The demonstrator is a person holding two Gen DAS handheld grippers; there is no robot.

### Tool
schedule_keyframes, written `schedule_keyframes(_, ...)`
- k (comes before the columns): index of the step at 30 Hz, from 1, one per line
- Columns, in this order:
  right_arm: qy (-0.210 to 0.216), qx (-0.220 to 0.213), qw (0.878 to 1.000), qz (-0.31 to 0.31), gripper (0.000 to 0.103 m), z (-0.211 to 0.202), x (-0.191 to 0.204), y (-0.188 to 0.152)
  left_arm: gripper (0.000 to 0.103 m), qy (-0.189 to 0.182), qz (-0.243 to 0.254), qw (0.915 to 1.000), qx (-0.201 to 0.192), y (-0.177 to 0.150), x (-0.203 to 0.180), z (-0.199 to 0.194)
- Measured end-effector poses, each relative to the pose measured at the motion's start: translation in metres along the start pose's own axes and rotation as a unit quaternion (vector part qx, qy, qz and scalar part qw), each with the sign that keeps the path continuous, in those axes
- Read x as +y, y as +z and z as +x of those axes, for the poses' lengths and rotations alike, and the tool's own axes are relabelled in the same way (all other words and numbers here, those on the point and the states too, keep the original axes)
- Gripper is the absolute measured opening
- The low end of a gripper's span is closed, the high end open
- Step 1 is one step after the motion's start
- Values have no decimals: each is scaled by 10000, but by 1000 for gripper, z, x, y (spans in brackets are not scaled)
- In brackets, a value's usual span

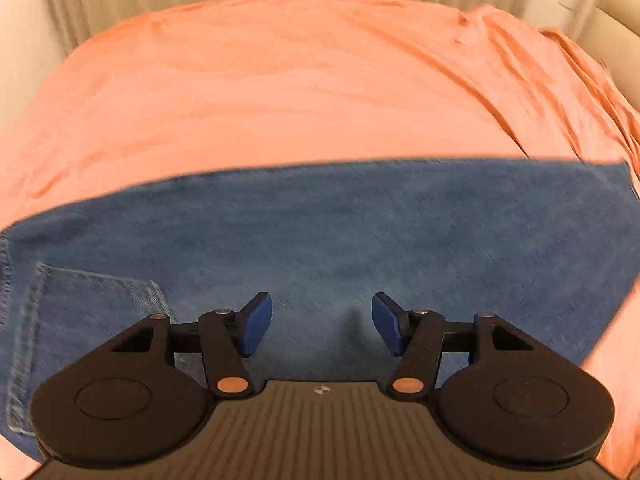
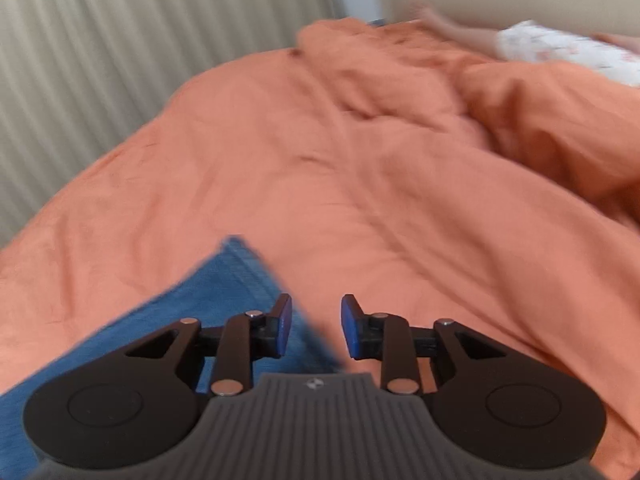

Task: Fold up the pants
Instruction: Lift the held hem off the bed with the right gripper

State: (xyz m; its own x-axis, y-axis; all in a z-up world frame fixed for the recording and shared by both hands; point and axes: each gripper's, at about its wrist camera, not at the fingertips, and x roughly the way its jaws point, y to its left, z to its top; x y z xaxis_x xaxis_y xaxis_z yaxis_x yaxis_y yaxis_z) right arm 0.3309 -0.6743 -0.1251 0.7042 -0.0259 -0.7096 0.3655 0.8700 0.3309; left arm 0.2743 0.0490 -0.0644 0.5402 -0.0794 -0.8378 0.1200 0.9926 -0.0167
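Note:
Blue denim pants (image 1: 320, 236) lie flat on an orange bed cover (image 1: 260, 88), folded lengthwise, with a back pocket (image 1: 92, 312) at the left. My left gripper (image 1: 322, 324) is open and empty, held just above the middle of the pants. In the right wrist view one end of the pants (image 2: 224, 300) reaches in from the lower left. My right gripper (image 2: 316, 326) is open and empty, above the pants' right edge and the orange cover (image 2: 360, 184).
A pleated beige curtain (image 2: 120, 40) hangs behind the bed. The cover is bunched in folds (image 2: 540, 120) at the far right. A person's arm in a white patterned sleeve (image 2: 560, 48) lies at the far right by the wall.

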Motion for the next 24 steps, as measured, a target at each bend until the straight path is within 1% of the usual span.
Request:
schedule_keyframes(3,291,129,9991,-294,25,13,27,3,68,164,-243,9995,-153,14,18,7)
schedule_keyframes(5,424,245,9978,-437,25,29,47,3,68,114,-431,9988,-183,25,29,16)
schedule_keyframes(7,443,344,9973,-476,25,49,63,4,68,46,-532,9983,-237,33,35,25)
schedule_keyframes(9,342,397,9975,-477,25,69,73,6,68,0,-601,9978,-262,40,37,37)
schedule_keyframes(13,-16,482,9981,-395,23,104,77,15,68,-28,-559,9983,-145,51,34,68)
schedule_keyframes(14,-76,494,9980,-375,19,110,76,17,68,8,-522,9986,-126,53,33,76)
schedule_keyframes(18,-179,647,9968,-427,17,129,72,20,71,116,-526,9985,-112,58,28,95)
schedule_keyframes(19,-201,662,9965,-460,17,131,74,19,73,114,-532,9984,-132,58,27,97)
schedule_keyframes(22,-230,673,9964,-456,17,132,74,20,73,219,-439,9986,-172,60,22,92)
schedule_keyframes(23,-198,666,9967,-430,18,127,73,21,71,249,-394,9987,-219,61,20,88)
schedule_keyframes(24,-131,655,9969,-409,22,120,71,23,69,236,-351,9987,-282,61,19,83)
